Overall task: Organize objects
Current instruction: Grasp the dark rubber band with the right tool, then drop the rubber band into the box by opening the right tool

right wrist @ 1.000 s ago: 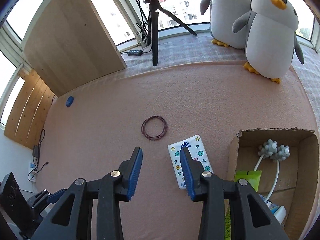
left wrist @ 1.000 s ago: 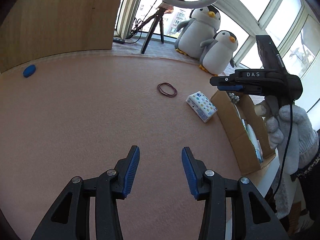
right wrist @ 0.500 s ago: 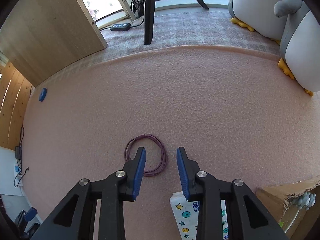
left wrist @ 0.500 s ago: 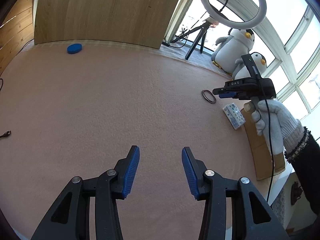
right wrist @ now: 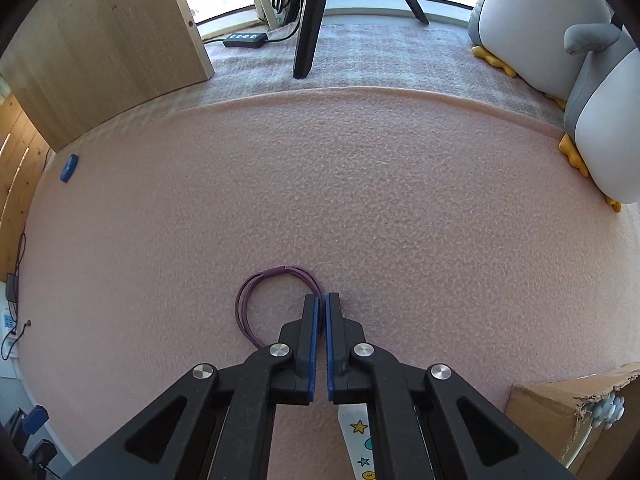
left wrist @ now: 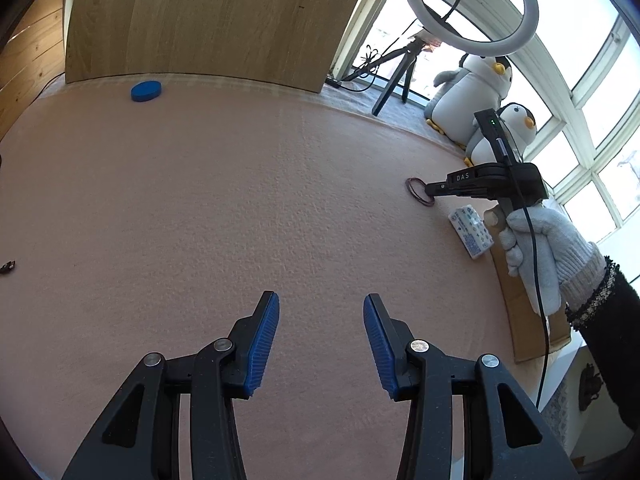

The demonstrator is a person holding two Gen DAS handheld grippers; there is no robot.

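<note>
A purple elastic loop (right wrist: 248, 300) lies on the pink carpet (right wrist: 360, 200). My right gripper (right wrist: 321, 300) has its blue pads pressed together over the loop's right side, low on the carpet. In the left wrist view the same loop (left wrist: 414, 190) shows at the tip of the right gripper (left wrist: 430, 192), which a gloved hand (left wrist: 540, 248) holds. A star-patterned tissue packet (left wrist: 470, 234) lies just beside a cardboard box (left wrist: 520, 320). My left gripper (left wrist: 320, 312) hovers open over bare carpet, far from all of these.
A blue disc (left wrist: 146, 91) sits by the wooden panel (left wrist: 200, 20) at the far carpet edge. Two plush penguins (left wrist: 476, 88) and a ring-light tripod (left wrist: 394, 88) stand by the windows. The box (right wrist: 560, 400) holds several items at lower right.
My right gripper dropped to the purple loop and its jaws went from open to shut on the loop's right side. The left gripper pulled back and stayed open.
</note>
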